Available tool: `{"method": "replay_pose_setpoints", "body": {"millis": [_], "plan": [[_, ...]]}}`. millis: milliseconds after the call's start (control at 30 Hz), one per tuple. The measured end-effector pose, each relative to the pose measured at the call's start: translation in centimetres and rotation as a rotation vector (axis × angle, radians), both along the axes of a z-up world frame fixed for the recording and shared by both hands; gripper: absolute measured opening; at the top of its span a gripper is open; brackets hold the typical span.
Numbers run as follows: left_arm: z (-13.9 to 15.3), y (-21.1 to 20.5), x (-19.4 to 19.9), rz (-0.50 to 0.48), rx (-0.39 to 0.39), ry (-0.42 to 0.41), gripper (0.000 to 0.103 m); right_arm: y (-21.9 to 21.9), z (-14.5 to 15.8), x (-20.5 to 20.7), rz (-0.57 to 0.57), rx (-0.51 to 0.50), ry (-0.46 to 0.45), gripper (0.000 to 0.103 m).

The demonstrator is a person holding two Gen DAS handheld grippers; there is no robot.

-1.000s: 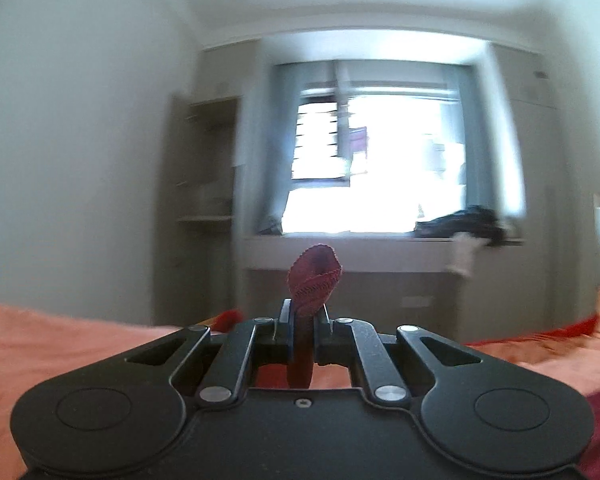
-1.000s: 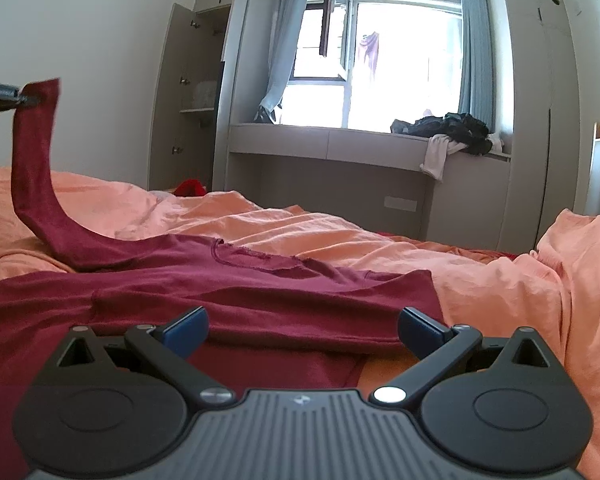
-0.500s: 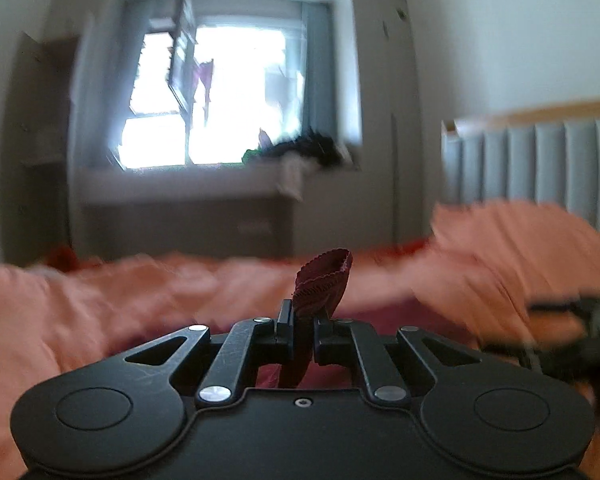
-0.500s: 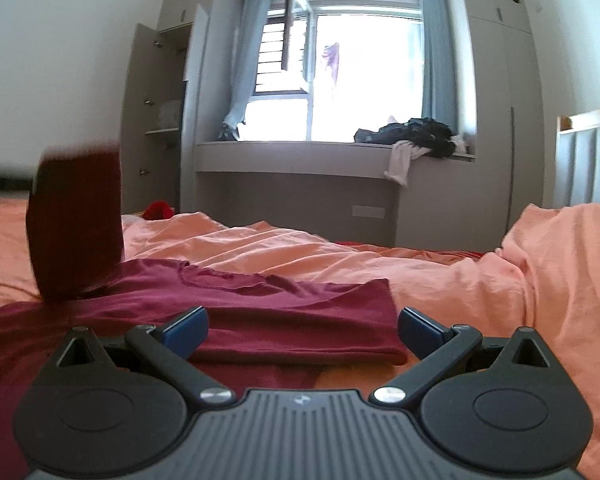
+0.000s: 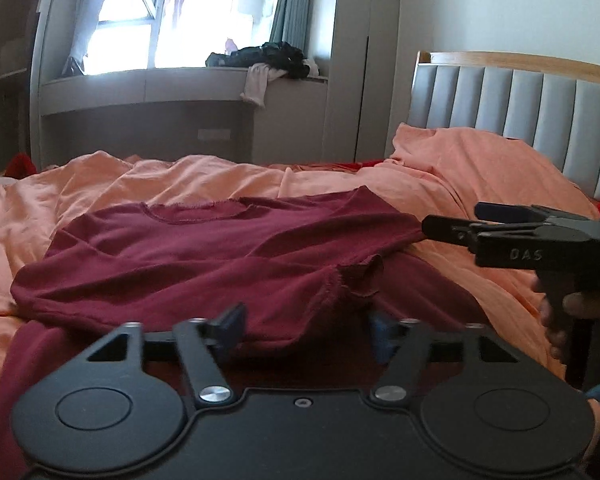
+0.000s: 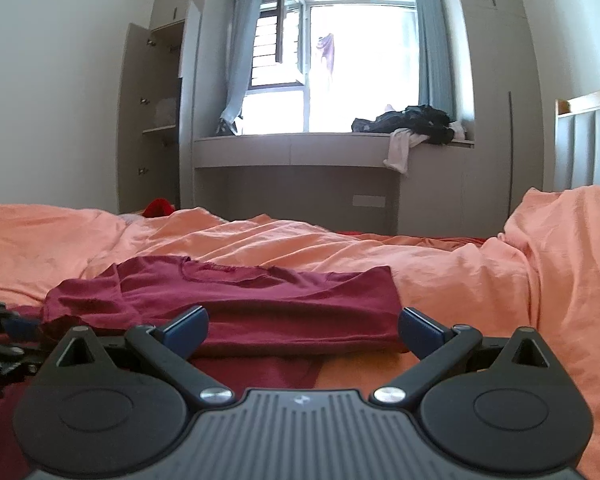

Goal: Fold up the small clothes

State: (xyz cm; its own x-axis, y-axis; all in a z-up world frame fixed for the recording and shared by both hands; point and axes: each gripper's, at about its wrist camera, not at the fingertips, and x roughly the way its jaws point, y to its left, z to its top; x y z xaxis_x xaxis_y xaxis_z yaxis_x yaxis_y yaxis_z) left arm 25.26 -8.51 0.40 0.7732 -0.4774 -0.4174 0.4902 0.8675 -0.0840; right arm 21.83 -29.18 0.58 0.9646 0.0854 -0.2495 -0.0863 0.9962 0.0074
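A dark red long-sleeved shirt [image 5: 204, 248] lies on the orange bed cover [image 5: 140, 176], its sleeve folded across the body with the cuff [image 5: 356, 276] lying loose. My left gripper [image 5: 304, 330] is open and empty just in front of the folded sleeve. My right gripper [image 6: 302, 326] is open and empty, low over the shirt's right edge [image 6: 260, 300]. The right gripper also shows in the left wrist view [image 5: 500, 224] at the right, held by a hand. The left gripper shows at the left edge of the right wrist view [image 6: 4, 336].
An orange pillow [image 5: 480, 160] and a padded grey headboard [image 5: 520, 100] stand at the right. A window bench [image 6: 332, 152] with a pile of dark clothes [image 6: 412, 120] is beyond the bed. An open wardrobe [image 6: 156, 120] stands at the left.
My left gripper swung right with the sleeve cuff, laid it across the shirt body and opened, letting it go. My right gripper stayed open and low.
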Motion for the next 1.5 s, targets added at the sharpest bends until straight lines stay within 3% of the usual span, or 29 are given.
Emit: {"method": "replay_pose_setpoints", "body": {"millis": [300, 400, 600, 767, 833, 967, 1033, 1100, 1167, 1333, 1500], "plan": [[3.5, 5.9, 0.5, 0.112, -0.050, 0.012, 0.093, 1.9, -0.6, 0.2, 0.047, -0.044, 0.019, 0.103], [4.4, 7.6, 1.4, 0.184, 0.016, -0.018, 0.093, 2.3, -0.6, 0.2, 0.048, -0.052, 0.005, 0.103], [4.5, 11.9, 6.8, 0.389, 0.084, -0.005, 0.093, 3.2, -0.8, 0.3, 0.091, -0.069, 0.004, 0.103], [3.0, 15.2, 12.7, 0.513, 0.101, 0.075, 0.093, 4.1, -1.3, 0.1, 0.130, -0.112, -0.006, 0.103], [2.2, 16.4, 15.0, 0.537, 0.094, 0.131, 0.090, 4.3, -1.5, 0.1, 0.140, -0.130, -0.007, 0.103], [0.7, 18.2, 18.2, 0.548, 0.029, 0.283, 0.070, 4.9, -1.9, 0.4, 0.151, -0.162, 0.005, 0.103], [0.0, 18.8, 18.8, 0.542, -0.003, 0.333, 0.055, 4.9, -2.1, 0.4, 0.157, -0.165, 0.014, 0.103], [-0.6, 19.3, 19.0, 0.529, -0.039, 0.370, 0.022, 4.9, -2.3, 0.6, 0.162, -0.164, 0.023, 0.103], [-0.9, 19.7, 18.9, 0.521, -0.082, 0.384, 0.010, 4.9, -2.5, 0.7, 0.165, -0.165, 0.030, 0.103], [-0.5, 19.9, 17.8, 0.595, -0.099, 0.302, 0.007, 4.9, -2.6, 0.7, 0.174, -0.165, 0.037, 0.103], [-1.0, 19.8, 18.4, 0.609, -0.067, 0.346, 0.009, 4.9, -2.9, 0.9, 0.183, -0.177, 0.051, 0.103]]}}
